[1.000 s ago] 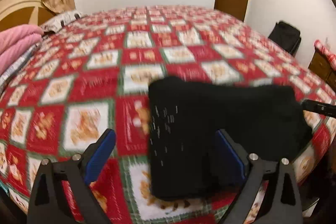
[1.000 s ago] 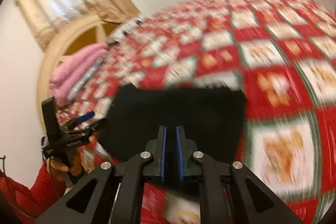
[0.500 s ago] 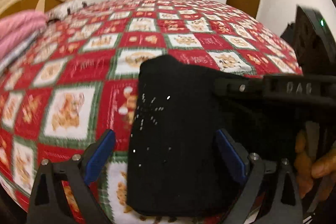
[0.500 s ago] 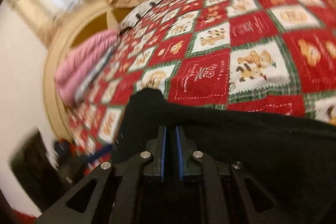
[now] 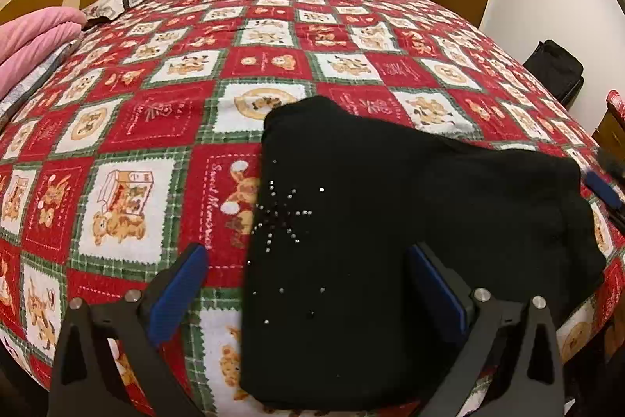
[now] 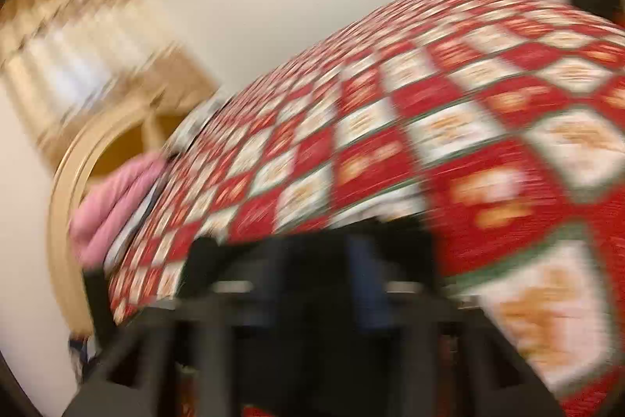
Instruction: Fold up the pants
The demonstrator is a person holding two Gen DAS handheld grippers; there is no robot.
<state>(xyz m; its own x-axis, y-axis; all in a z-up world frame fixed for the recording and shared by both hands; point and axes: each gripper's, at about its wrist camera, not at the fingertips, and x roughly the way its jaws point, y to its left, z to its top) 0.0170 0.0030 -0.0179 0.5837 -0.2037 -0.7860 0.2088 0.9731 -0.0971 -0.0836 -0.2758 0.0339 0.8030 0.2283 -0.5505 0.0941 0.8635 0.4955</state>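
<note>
The black pants (image 5: pixel 390 260) lie folded on the bed (image 5: pixel 156 127); left tongs (image 5: pixel 308 284) stand wide open above them, right tongs (image 5: pixel 603 188) are opening, nothing visibly gripped.

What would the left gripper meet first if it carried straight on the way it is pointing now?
Most likely the folded black pants. The left gripper is open and angled down at the bed, with the pants lying between and ahead of its fingers, so it should reach that fabric before the red patchwork bedspread. Depth is uncertain.

Folded black pants (image 5: pixel 390 221) lie on the quilted bed (image 5: pixel 156 112).
</note>
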